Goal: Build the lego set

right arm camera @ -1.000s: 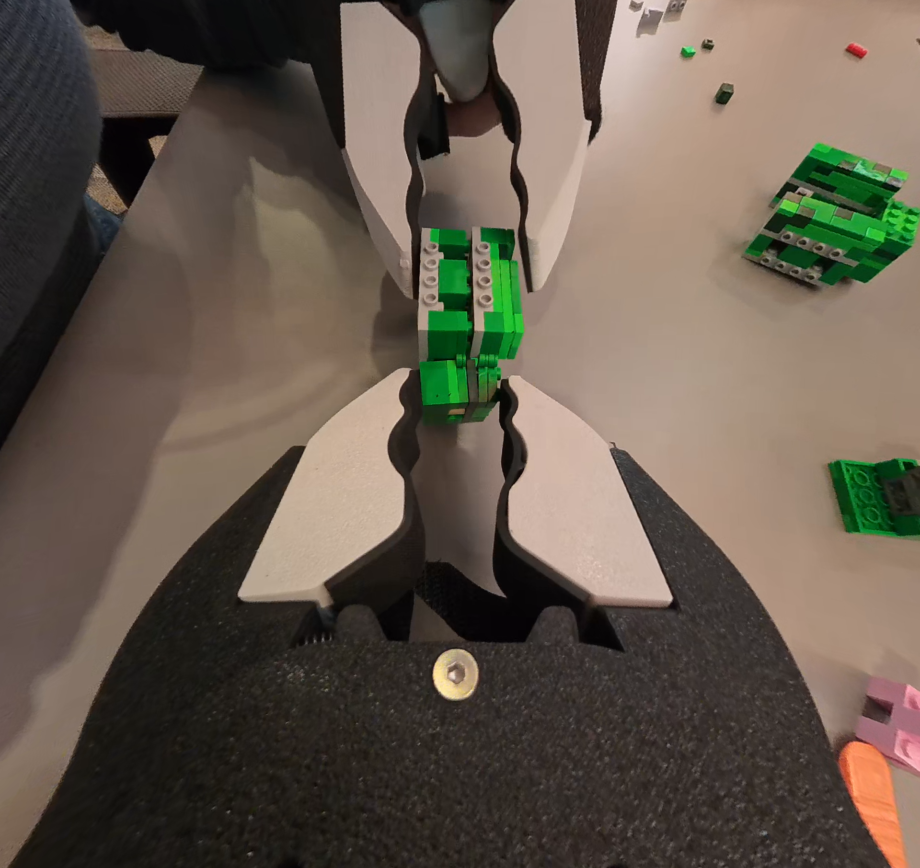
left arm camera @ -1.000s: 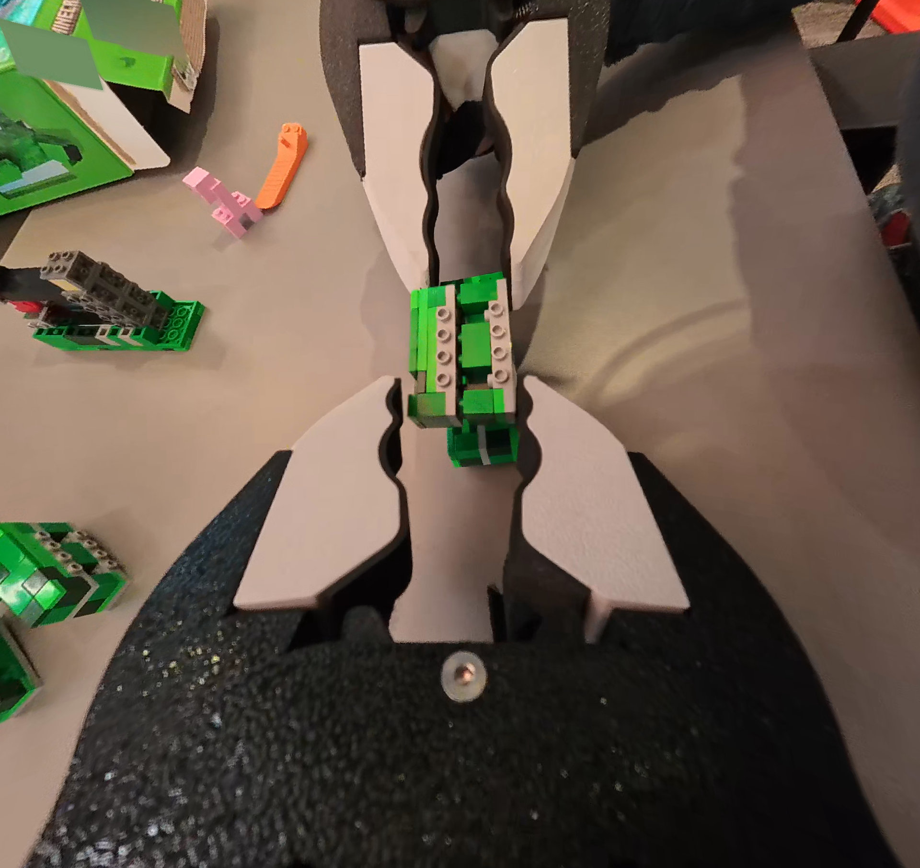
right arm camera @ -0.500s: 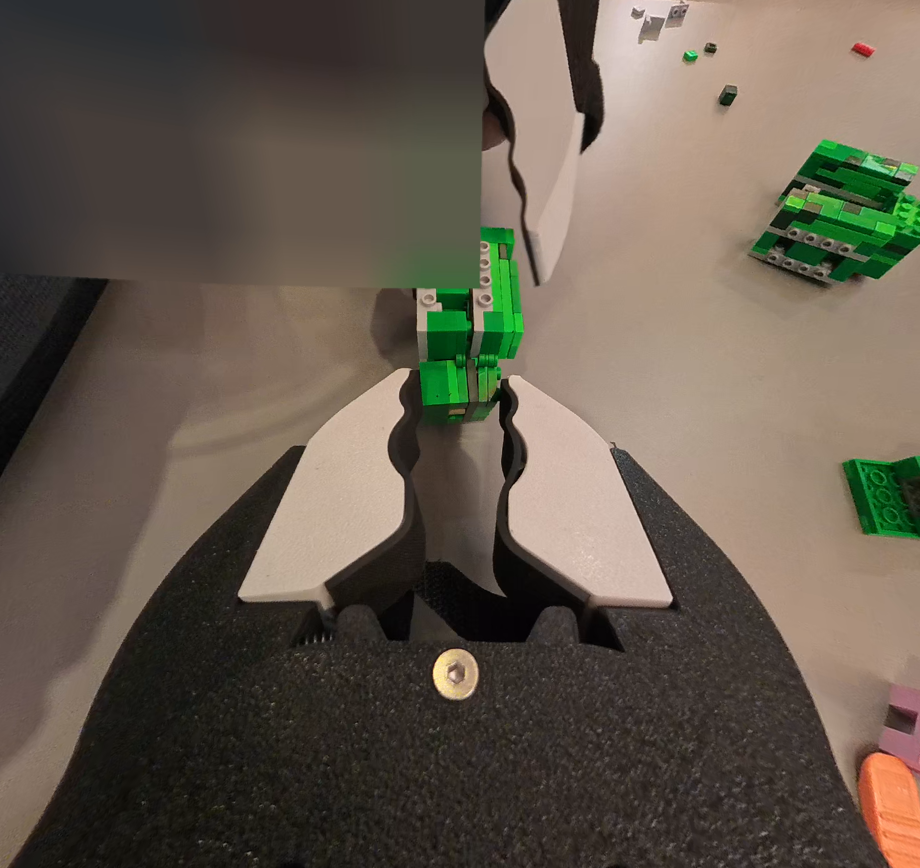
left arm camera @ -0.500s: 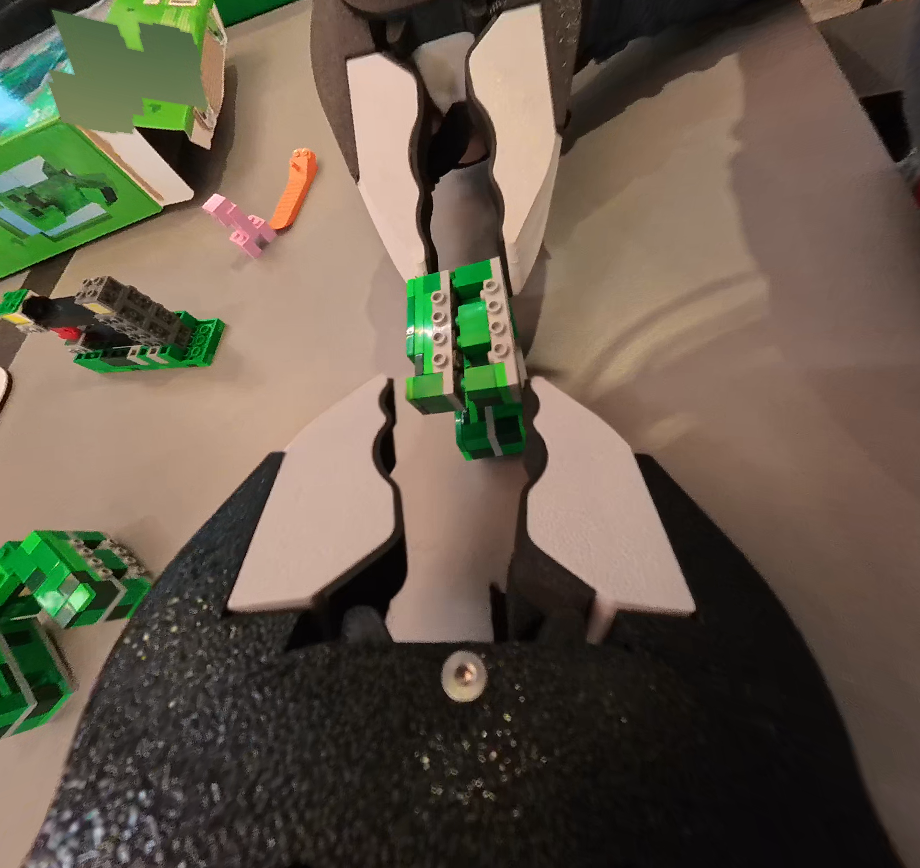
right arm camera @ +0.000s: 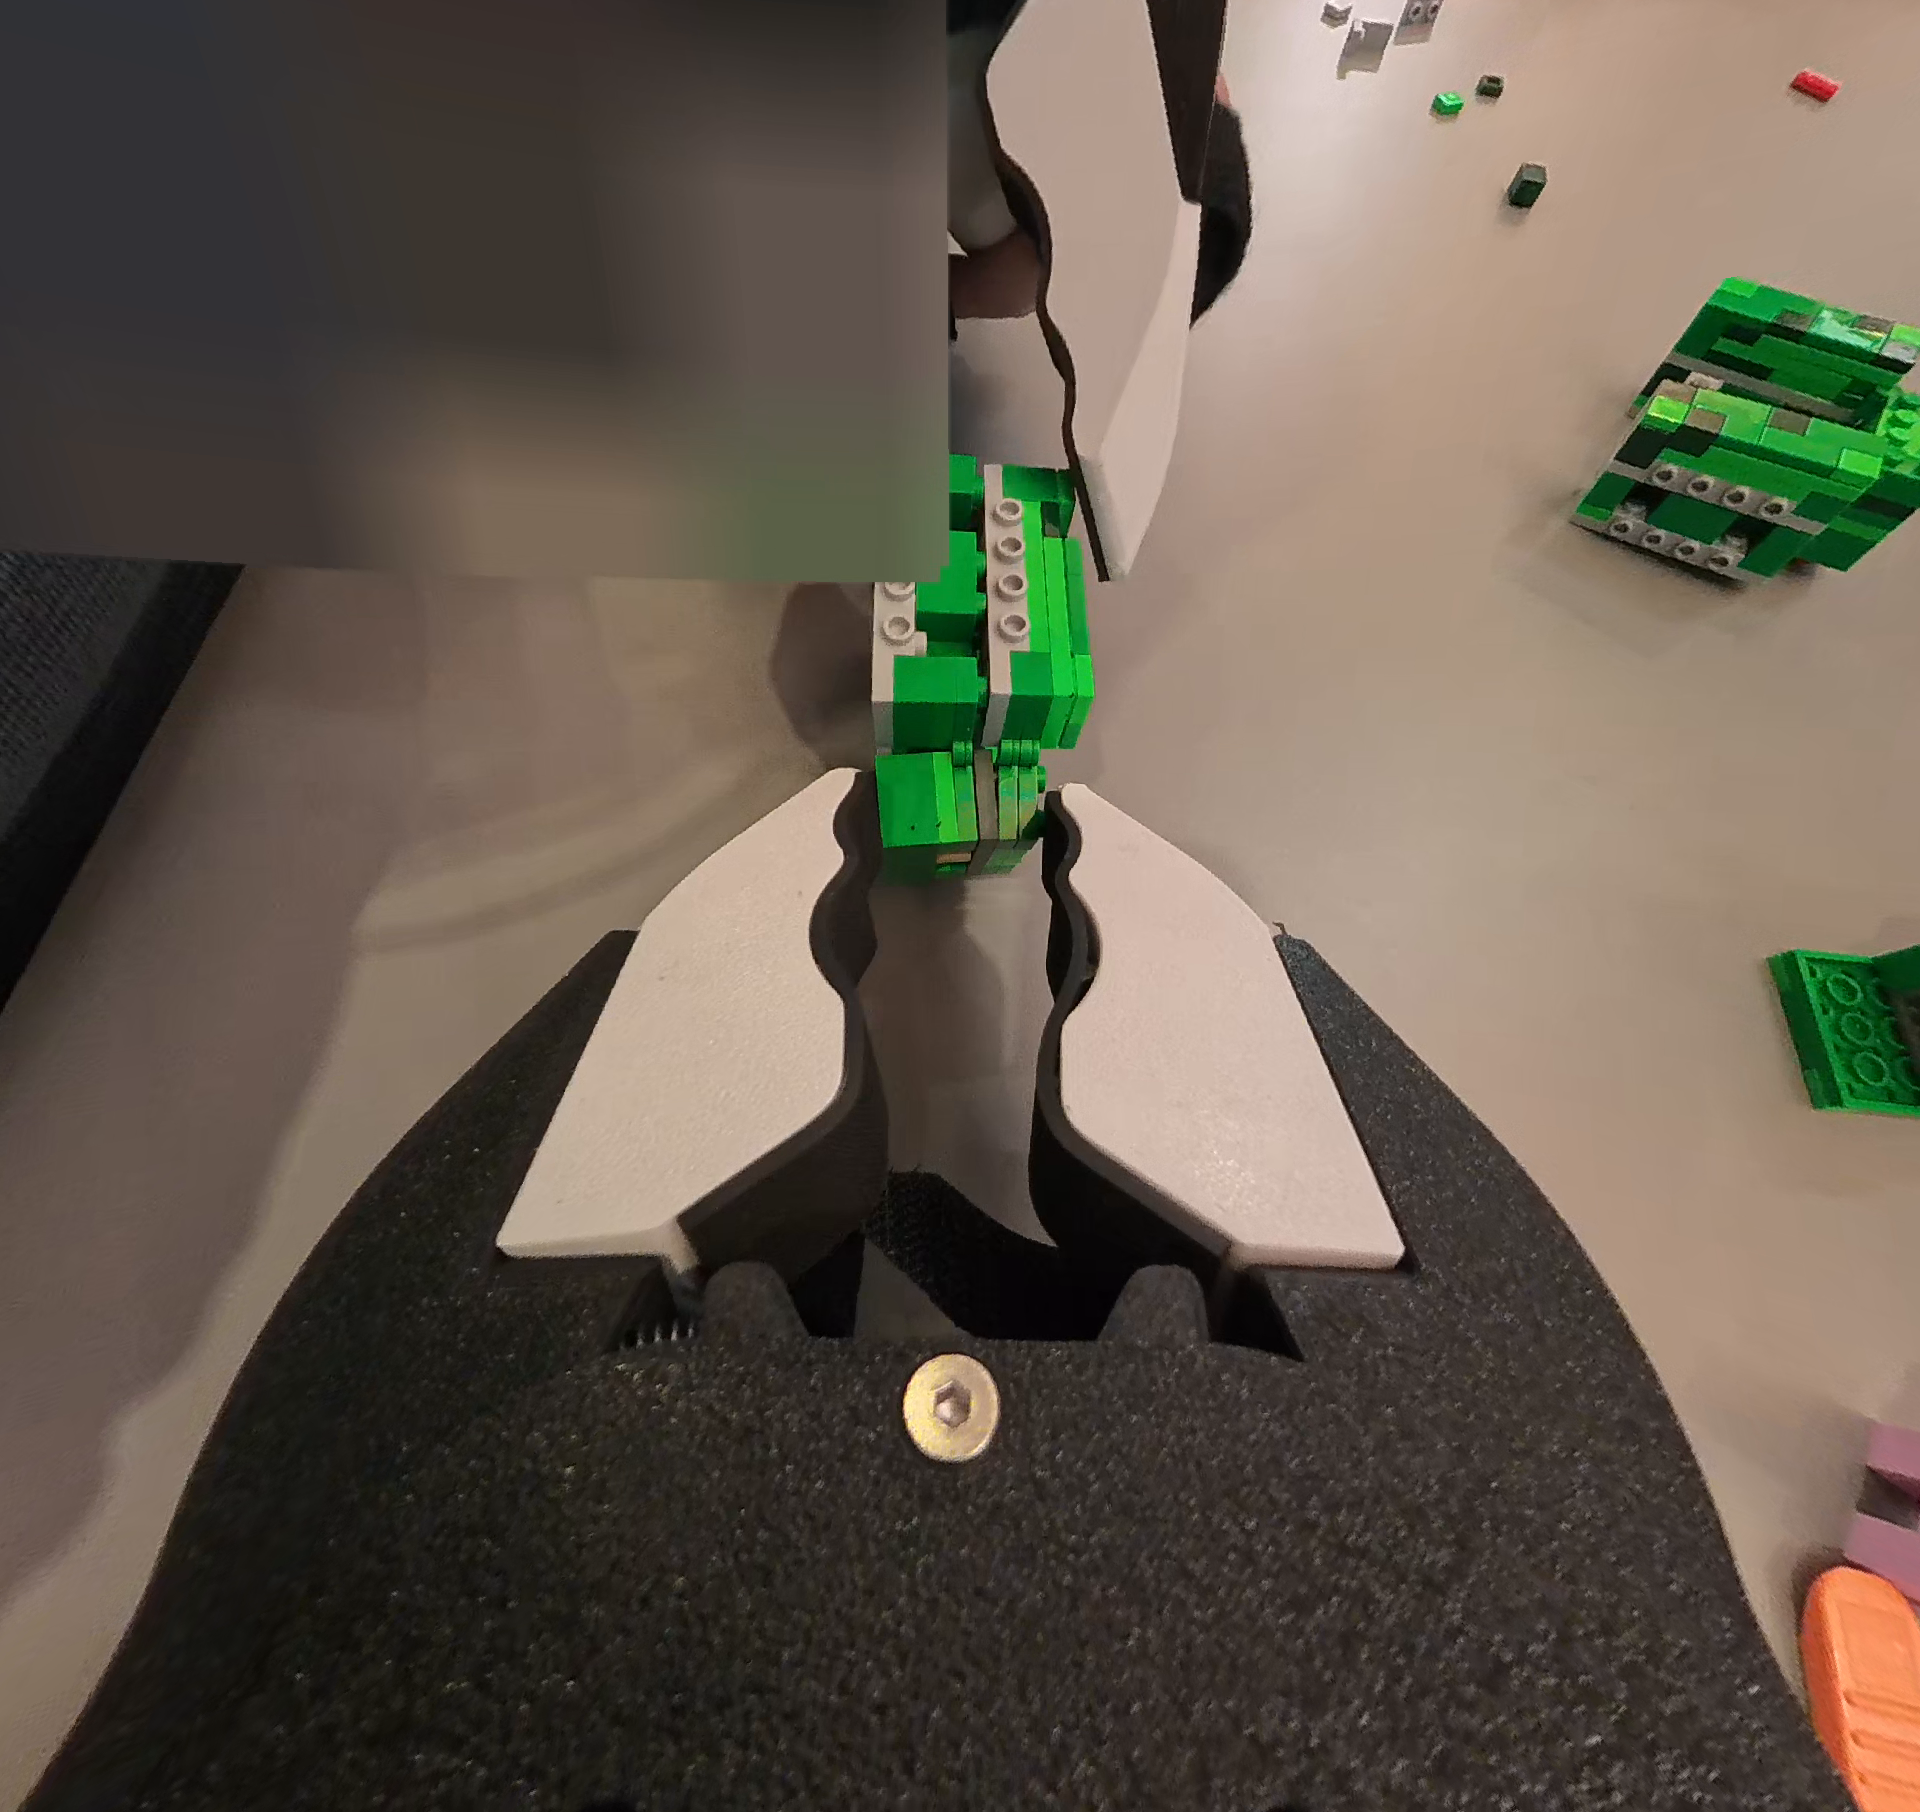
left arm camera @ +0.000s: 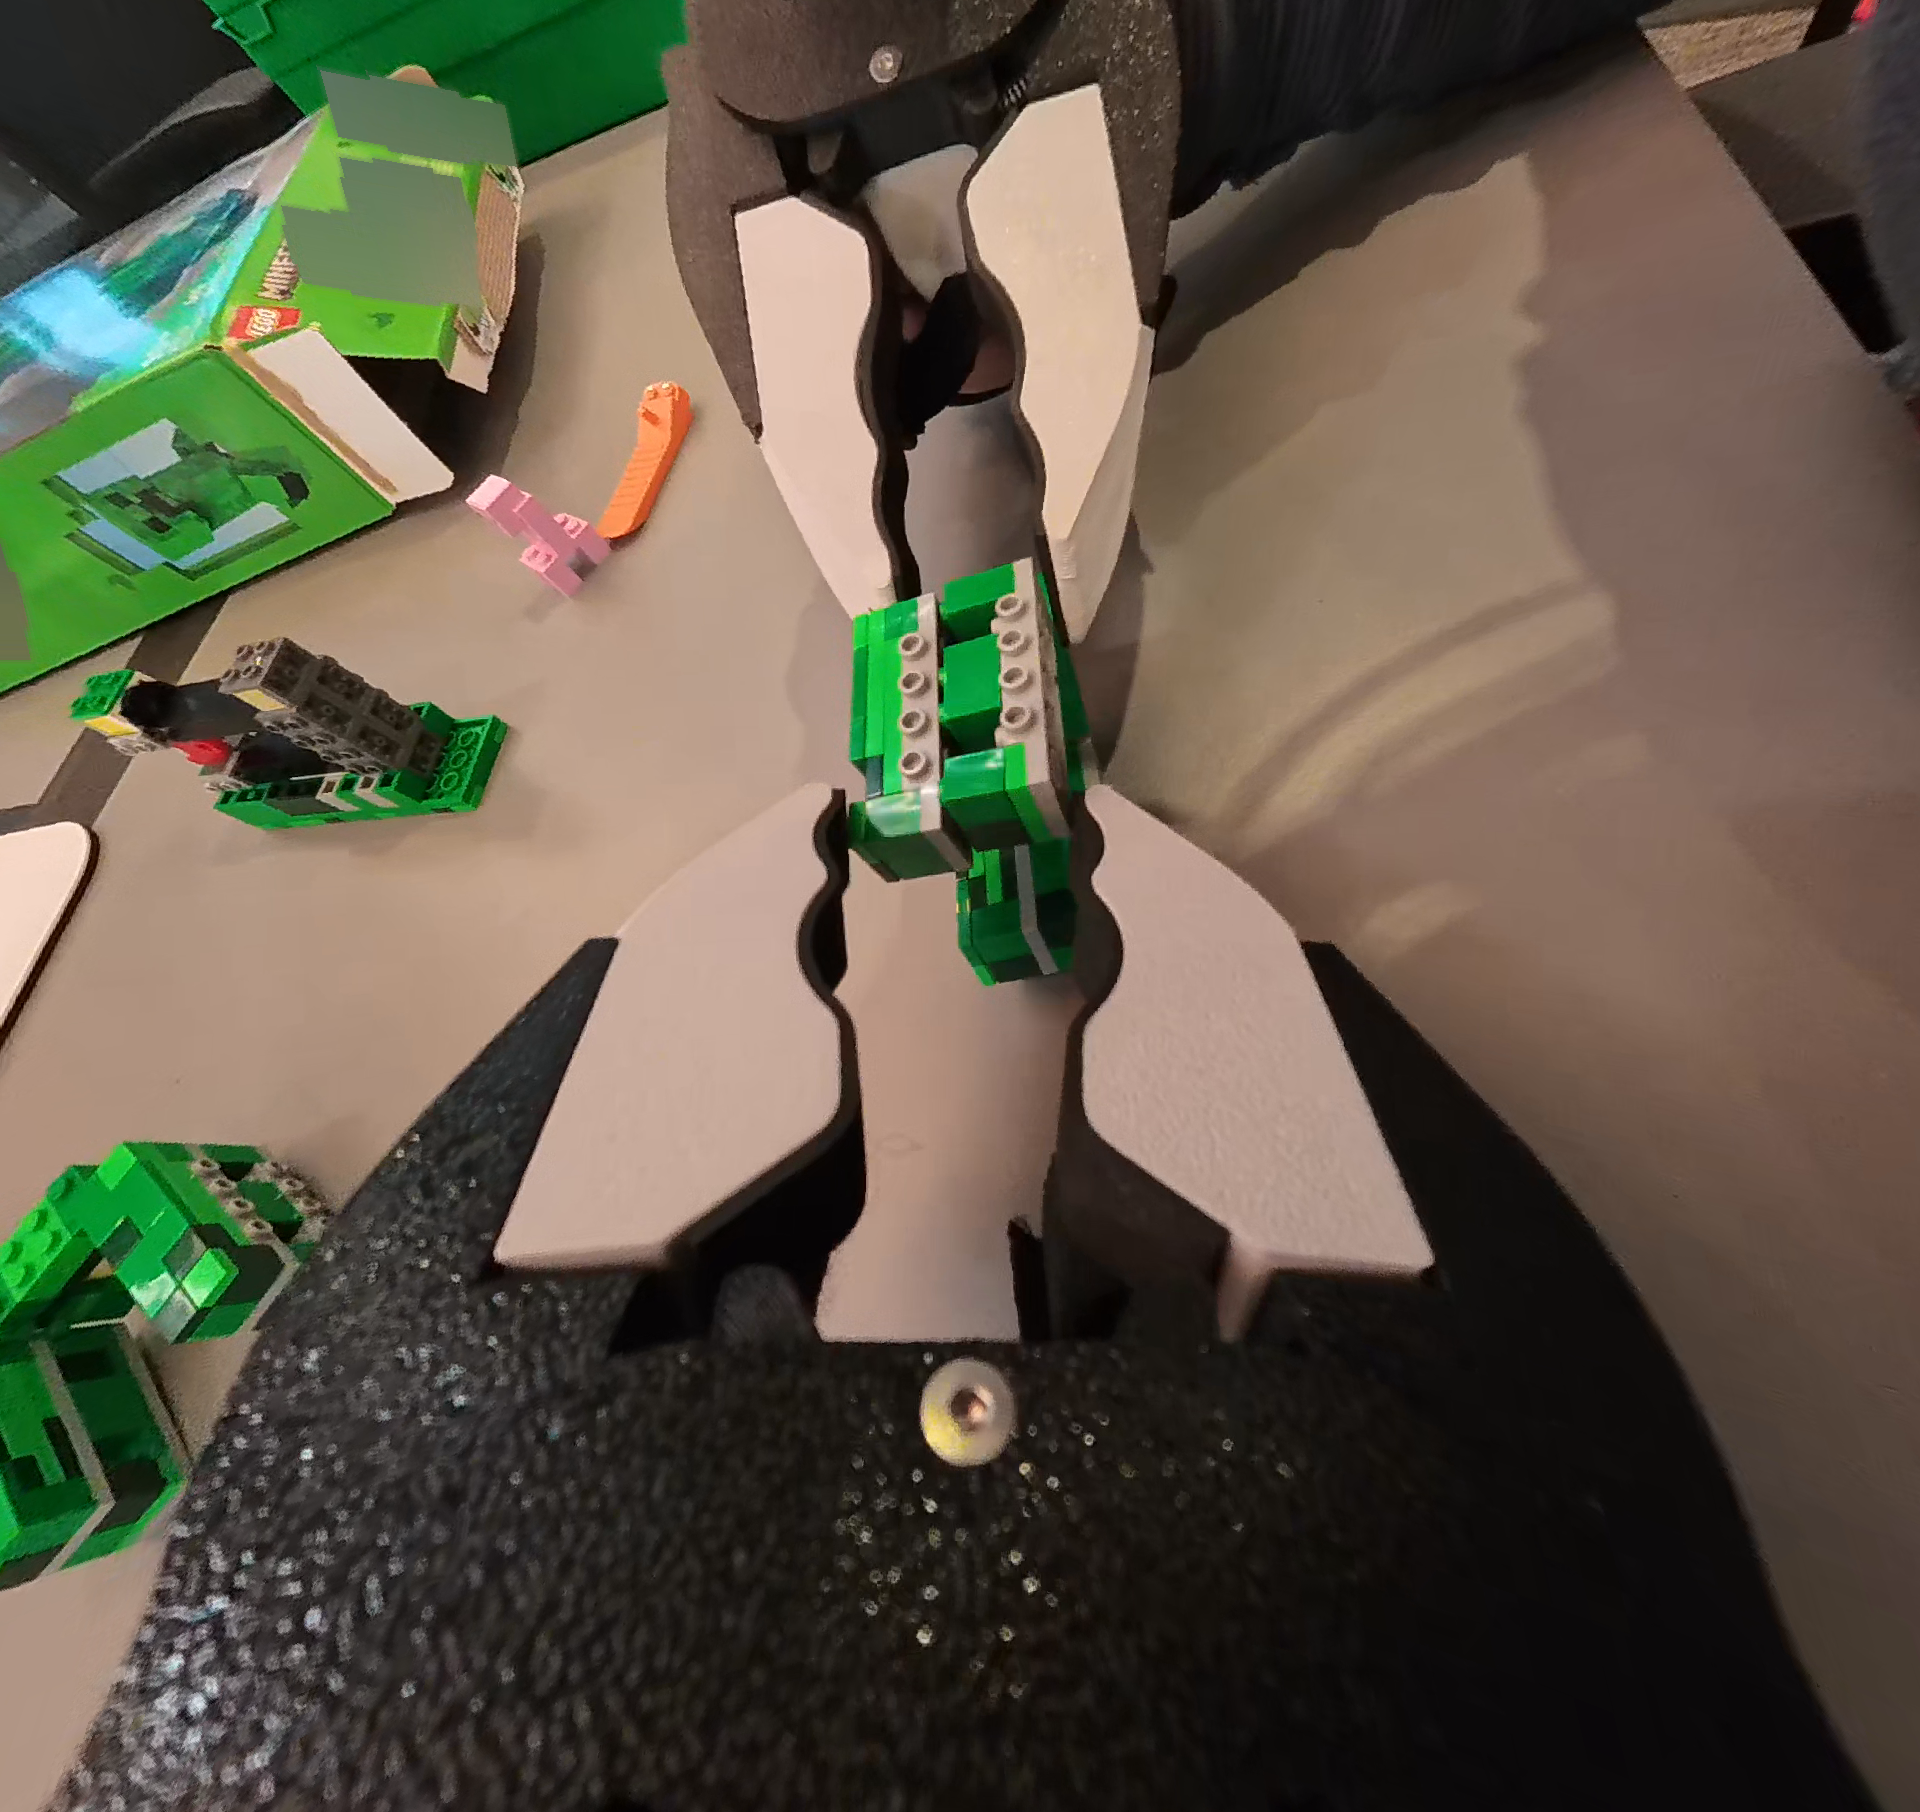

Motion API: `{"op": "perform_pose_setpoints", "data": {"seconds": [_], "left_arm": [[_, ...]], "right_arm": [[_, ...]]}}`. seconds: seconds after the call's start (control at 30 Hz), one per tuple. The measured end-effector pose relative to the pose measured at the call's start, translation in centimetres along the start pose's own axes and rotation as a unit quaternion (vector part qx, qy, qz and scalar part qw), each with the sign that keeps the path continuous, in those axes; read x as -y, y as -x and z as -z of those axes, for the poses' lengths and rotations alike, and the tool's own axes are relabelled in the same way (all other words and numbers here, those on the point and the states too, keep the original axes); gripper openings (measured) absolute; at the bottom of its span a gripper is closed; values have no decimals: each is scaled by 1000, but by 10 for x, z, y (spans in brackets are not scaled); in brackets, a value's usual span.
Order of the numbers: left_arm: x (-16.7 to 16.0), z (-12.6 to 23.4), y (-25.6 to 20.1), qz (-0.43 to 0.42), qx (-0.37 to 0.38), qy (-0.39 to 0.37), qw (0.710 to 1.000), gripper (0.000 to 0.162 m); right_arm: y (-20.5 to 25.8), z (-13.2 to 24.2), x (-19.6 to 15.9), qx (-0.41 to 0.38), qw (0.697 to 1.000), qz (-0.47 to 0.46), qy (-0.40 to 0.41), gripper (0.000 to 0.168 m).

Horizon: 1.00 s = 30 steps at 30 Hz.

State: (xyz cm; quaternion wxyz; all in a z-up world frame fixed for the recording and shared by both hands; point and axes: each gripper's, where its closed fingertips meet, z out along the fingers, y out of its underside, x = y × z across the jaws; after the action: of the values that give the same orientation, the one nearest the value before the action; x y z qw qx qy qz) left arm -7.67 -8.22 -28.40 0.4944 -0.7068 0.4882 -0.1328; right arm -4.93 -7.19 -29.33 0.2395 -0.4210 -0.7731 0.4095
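A green-and-grey lego assembly hangs above the grey table, held between my two grippers, which face each other. My left gripper is shut on its near end, with a small green-and-white block hanging just below between the fingers. My right gripper meets the far end. In the right wrist view the right gripper is shut on a small green block hinged to the assembly. One left finger shows beyond it; a blurred patch hides the other.
Left of the grippers lie a green box, an orange separator, a pink piece, a grey-and-green sub-build and green builds. The right wrist view shows a green build, a green plate and loose pieces.
Both grippers keep their hold on the assembly. The left wrist view has drawn back and tilted, so the far gripper, the box and the side builds show more fully.
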Motion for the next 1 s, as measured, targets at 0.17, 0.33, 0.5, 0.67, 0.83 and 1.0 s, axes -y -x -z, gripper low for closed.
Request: {"op": "perform_pose_setpoints", "data": {"seconds": [0.17,0.33,0.5,0.67,0.83,1.0], "left_arm": [[-1,-1,-2,22,-16,-3,1000,43],[0,-3,-4,50,-31,-11,998,47],[1,-4,-3,57,-28,-14,998,41],[-1,-5,-4,83,-41,-20,996,39],[-7,-8,-6,88,-47,-13,995,39],[-8,-9,-8,103,-54,-4,993,57]], "right_arm": [[0,0,0,0,1000,1,1,30],[0,0,0,-1,1000,2,2,30],[0,0,0,-1,1000,3,2,30],[0,0,0,0,1000,3,-1,30],[0,0,0,1,1000,2,-3,30],[0,0,0,1,1000,3,-3,30]]}}
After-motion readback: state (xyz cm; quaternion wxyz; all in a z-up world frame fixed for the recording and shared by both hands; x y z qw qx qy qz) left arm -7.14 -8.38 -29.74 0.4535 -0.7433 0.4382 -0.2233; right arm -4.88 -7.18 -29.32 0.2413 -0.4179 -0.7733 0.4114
